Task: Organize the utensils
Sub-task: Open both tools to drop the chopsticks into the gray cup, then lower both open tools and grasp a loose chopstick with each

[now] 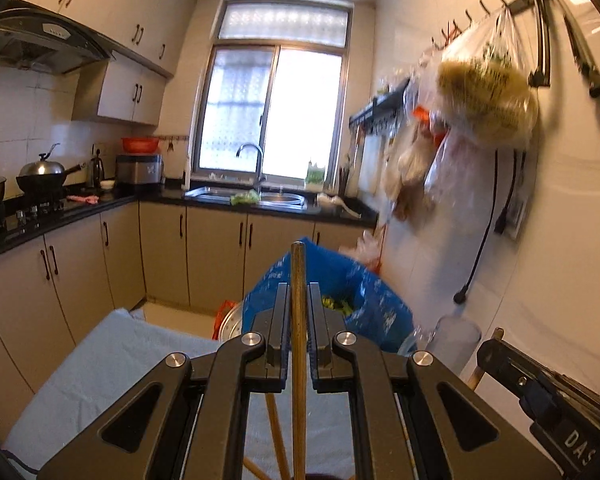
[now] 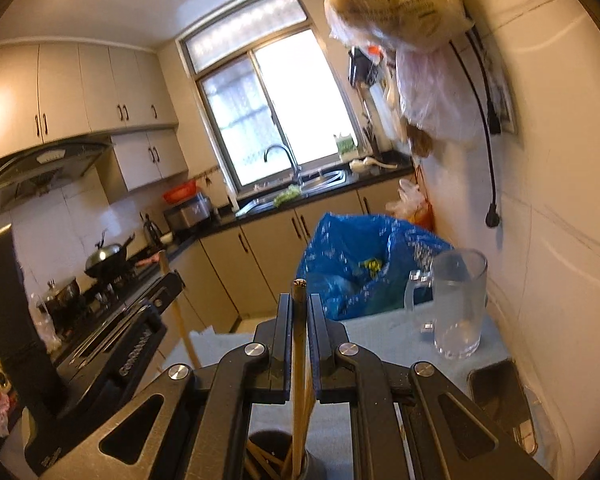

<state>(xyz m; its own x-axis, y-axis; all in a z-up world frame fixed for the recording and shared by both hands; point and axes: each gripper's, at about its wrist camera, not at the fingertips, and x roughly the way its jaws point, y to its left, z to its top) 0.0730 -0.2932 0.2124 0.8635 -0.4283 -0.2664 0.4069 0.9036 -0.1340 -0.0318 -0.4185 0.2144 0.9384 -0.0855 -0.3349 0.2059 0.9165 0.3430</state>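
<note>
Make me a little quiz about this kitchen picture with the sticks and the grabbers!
1. True or false: the left gripper is shut on a chopstick.
2. What stands on the blue cloth, to the right of the right gripper? A) a clear glass mug B) a red kettle C) a banana
3. Fill in: behind the table sits a ____ plastic bag.

Key: 1 true; 2 A; 3 blue. The right gripper also holds a chopstick.
</note>
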